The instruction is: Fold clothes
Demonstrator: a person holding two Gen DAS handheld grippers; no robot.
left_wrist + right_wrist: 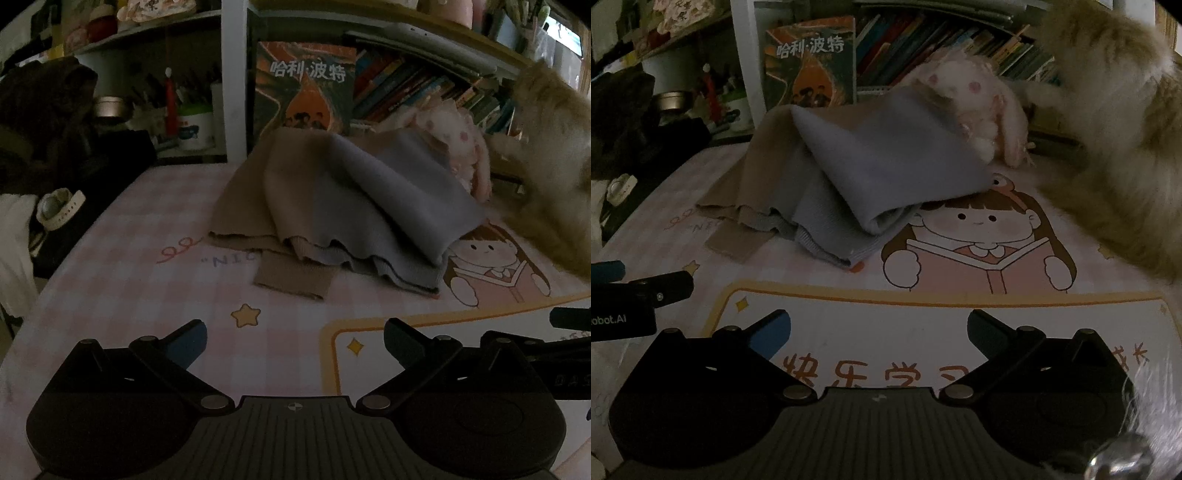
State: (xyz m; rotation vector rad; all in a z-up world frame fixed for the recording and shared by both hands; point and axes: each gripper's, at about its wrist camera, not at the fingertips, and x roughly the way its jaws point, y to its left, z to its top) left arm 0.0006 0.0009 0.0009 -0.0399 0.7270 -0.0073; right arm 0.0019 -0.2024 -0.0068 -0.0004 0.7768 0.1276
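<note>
A tan and grey-blue knitted garment point(332, 206) lies bunched and partly folded at the far middle of the pink cartoon desk mat point(147, 295). It also shows in the right wrist view point(857, 173), its grey part draped over the tan part. My left gripper point(295, 339) is open and empty, low over the mat, well short of the garment. My right gripper point(879, 332) is open and empty, near the mat's front. The left gripper's side point(639, 291) shows at the right wrist view's left edge.
A fluffy tan cat point(1119, 129) sits at the right, next to a pink plush rabbit point(975, 107) behind the garment. Shelves with books point(424, 85) and a Harry Potter box point(306, 88) stand at the back. A watch point(55, 206) and dark items lie at left.
</note>
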